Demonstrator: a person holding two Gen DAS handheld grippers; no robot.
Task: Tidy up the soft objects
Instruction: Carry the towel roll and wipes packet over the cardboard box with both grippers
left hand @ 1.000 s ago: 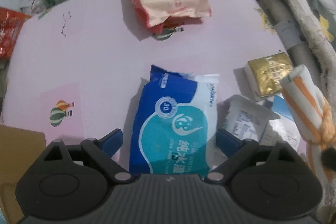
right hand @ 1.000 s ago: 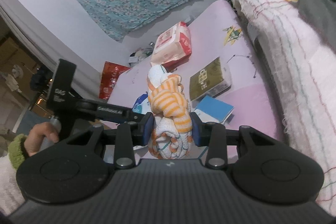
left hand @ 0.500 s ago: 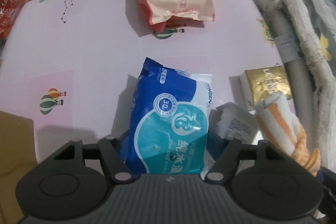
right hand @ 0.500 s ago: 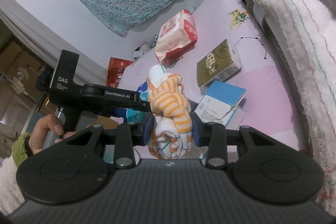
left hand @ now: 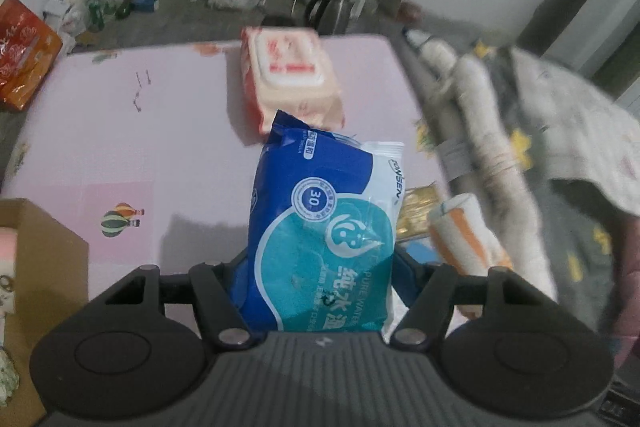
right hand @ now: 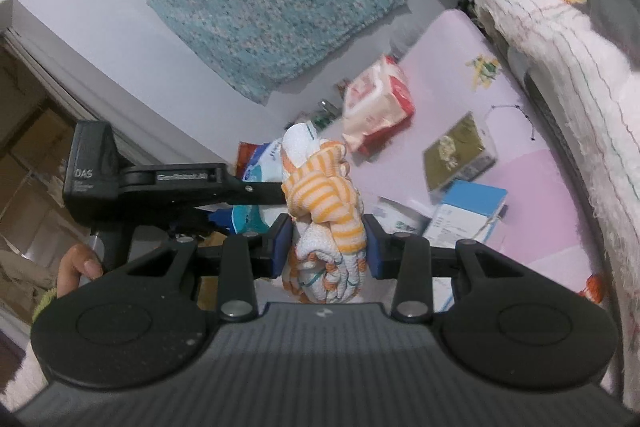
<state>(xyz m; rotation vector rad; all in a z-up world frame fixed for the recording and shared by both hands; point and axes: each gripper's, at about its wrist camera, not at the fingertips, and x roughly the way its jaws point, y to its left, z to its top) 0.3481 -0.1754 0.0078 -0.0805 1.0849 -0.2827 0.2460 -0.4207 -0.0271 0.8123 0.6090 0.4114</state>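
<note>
The blue wet-wipe pack (left hand: 320,251) fills the lower centre of the left view, clamped in the left gripper (left hand: 320,279) and clear of the pink table (left hand: 120,131). The knotted orange-striped towel (right hand: 324,203) stands at centre in the right view, pinched by the right gripper (right hand: 326,247). The pink wipe pack (left hand: 290,75) lies above centre.

The right gripper (right hand: 326,245) clamps a knotted orange-and-white striped cloth bundle (right hand: 324,203) between its blue pads. Beyond its left side, the black left gripper (right hand: 168,187) carries a blue-and-white wipes pack (right hand: 256,171). A hand (right hand: 76,267) grips that handle.
</note>
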